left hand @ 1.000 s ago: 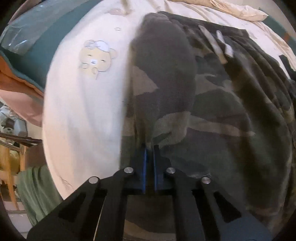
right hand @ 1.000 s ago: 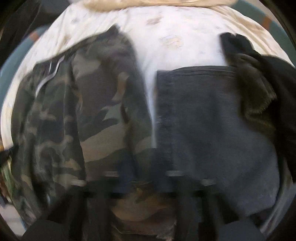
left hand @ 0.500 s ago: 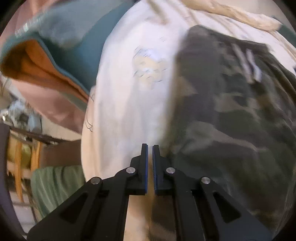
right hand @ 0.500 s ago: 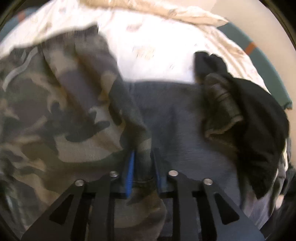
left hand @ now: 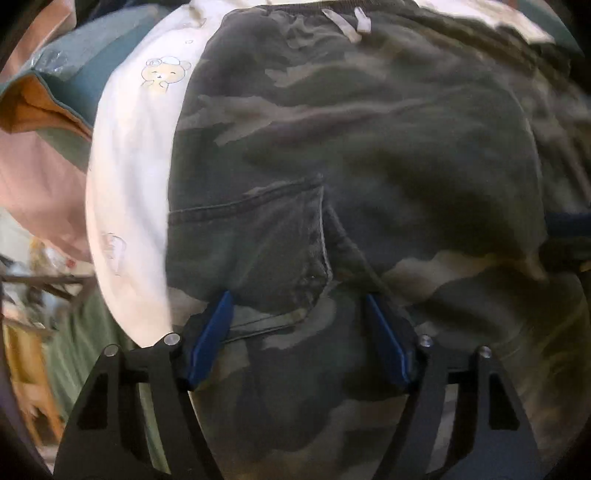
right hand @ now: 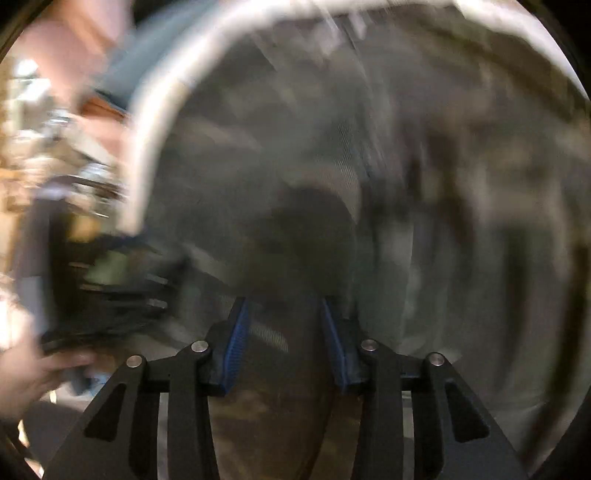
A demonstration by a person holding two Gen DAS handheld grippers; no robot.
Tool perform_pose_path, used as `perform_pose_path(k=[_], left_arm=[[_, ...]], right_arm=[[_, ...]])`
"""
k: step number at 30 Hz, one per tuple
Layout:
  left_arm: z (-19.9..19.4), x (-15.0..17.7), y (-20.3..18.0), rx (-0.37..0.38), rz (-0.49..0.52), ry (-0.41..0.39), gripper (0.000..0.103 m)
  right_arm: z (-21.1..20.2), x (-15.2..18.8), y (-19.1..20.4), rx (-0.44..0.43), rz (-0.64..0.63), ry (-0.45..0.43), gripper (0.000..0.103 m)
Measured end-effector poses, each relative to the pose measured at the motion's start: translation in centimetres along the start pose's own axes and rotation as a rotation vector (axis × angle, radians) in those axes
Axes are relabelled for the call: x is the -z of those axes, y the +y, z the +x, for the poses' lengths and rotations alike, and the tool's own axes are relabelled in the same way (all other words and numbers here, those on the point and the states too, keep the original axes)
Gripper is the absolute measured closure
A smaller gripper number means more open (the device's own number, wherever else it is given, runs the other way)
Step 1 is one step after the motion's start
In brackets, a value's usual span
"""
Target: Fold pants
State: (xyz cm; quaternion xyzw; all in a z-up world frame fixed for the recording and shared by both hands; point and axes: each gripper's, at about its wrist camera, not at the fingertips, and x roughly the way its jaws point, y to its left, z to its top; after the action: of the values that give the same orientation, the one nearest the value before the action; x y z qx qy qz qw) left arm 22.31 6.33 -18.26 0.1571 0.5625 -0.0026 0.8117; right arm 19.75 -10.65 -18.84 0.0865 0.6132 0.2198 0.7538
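One pair of camouflage pants [left hand: 369, 155] is lying across the bed in front of me, filling most of the left wrist view, with its waistband at the far edge and two pale drawstring ends [left hand: 347, 24] showing there. A stitched pocket seam is crossing the cloth just ahead of my left gripper [left hand: 299, 310]. I am holding that gripper low over the pants with its two blue fingers [left hand: 212, 332] spread wide apart, the fabric lying between them and nothing being pinched. One cream bedsheet [left hand: 125, 177] is showing to the left of the pants, printed with one small bear [left hand: 162, 74] near the waistband. Folded bedding in teal, orange and pink is sitting beyond the sheet's edge.

The right wrist view is heavily blurred. My right gripper [right hand: 284, 332] is also hovering over the camouflage pants [right hand: 369, 166], its two blue fingers [right hand: 238, 343] standing apart with cloth beneath. The white sheet [right hand: 155, 122] is curving along the left side.
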Motion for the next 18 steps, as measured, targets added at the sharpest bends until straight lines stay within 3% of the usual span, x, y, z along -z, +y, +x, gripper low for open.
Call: perform_pose_path(k=[3,6,9,12,14,16,18], left_arm=[[-0.6,0.1,0.1,-0.011,-0.009,0.016,0.032],[-2.4,0.7,0.8,0.033,-0.062,0.023,0.033],[-5.4,2.4,1.8,0.168,-0.166,-0.013,0.032],[-5.5,5.0,0.7,0.241,-0.237,0.034,0.031],[-4.0,6.4,-1.0,0.196,-0.214,0.079,0.031],[-4.7,7.8,-2.6,0.126,-0.141,0.055,0.031],[-6.4,8.8,-3.0,0.131,-0.132,0.055,0.031]], right_arm=[[1.5,1.1,0.3,0.042,0.002,-0.060,0.063],[-0.4,1.7,1.0,0.044,0.044,-0.046,0.062],[-3.2,3.9,3.3,0.078,-0.051,-0.105,0.061],[-0.9,5.4,3.4,0.126,-0.075,-0.033,0.061],[1.0,6.3,3.5,0.200,-0.110,-0.017,0.061],[0.8,6.9,4.5,0.260,-0.155,-0.034,0.061],[-0.5,8.0,5.4,0.258,-0.126,-0.027,0.061]])
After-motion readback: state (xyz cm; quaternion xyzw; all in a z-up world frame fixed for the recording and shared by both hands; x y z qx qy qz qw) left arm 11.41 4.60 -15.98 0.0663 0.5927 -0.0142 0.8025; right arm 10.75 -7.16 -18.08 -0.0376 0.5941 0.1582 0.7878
